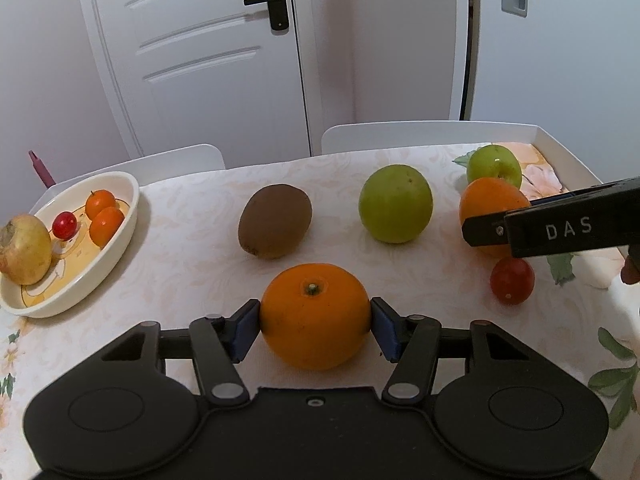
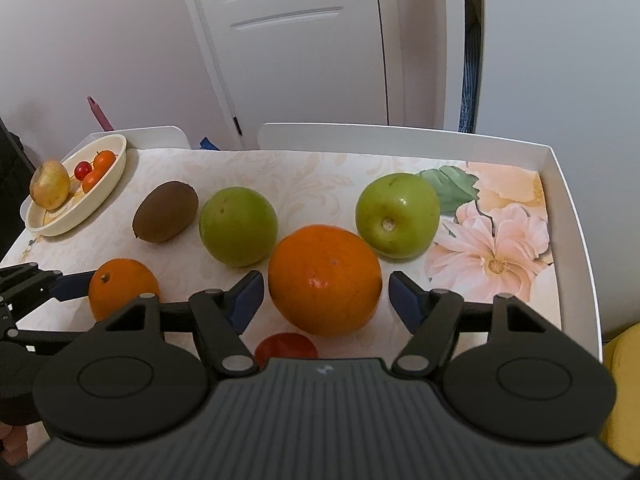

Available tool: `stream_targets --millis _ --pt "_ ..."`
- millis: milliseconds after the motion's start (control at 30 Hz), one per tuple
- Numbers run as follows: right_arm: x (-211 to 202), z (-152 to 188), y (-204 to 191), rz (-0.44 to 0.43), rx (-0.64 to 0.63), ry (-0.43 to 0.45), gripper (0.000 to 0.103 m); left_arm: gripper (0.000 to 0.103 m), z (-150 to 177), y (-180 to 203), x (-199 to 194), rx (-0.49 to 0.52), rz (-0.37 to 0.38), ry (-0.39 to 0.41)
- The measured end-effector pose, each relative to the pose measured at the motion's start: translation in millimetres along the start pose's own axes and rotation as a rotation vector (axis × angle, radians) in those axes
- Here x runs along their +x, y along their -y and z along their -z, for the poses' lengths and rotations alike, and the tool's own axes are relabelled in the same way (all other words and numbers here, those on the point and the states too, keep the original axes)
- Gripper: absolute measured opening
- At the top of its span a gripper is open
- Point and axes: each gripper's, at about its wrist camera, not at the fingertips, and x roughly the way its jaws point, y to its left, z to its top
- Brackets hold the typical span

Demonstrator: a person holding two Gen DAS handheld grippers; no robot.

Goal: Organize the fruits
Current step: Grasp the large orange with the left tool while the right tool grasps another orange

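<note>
The left gripper (image 1: 315,322) points down at a slant, its jaws pressed on both sides of an orange (image 1: 315,316). At its 2 o'clock, the right gripper (image 2: 326,294) slants down too, jaws apart beside a bigger orange (image 2: 325,278), not touching.

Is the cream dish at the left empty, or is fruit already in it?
Not empty. The dish holds two small oranges, a red cherry and a yellowish fruit at its near end.

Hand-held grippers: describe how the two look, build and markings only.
The left hand-held gripper and the right hand-held gripper are matte black plastic, each with two round side housings, hinged link bars with silver pivot pins, and blue pads on the fingers. The right one's side bears white letters "DAS". No cables or sleeves show.
</note>
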Motion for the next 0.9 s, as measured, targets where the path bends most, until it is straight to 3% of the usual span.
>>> stream_targets --millis 300,900 --pt "2 -2 -3 0.014 -0.01 0.003 0.077 0.063 4 -10 -7 -0.018 -0.007 -0.001" --pt "-37 -21 -33 0.019 -0.042 0.047 0.076 0.063 4 -43 -51 -0.082 -0.046 0.063"
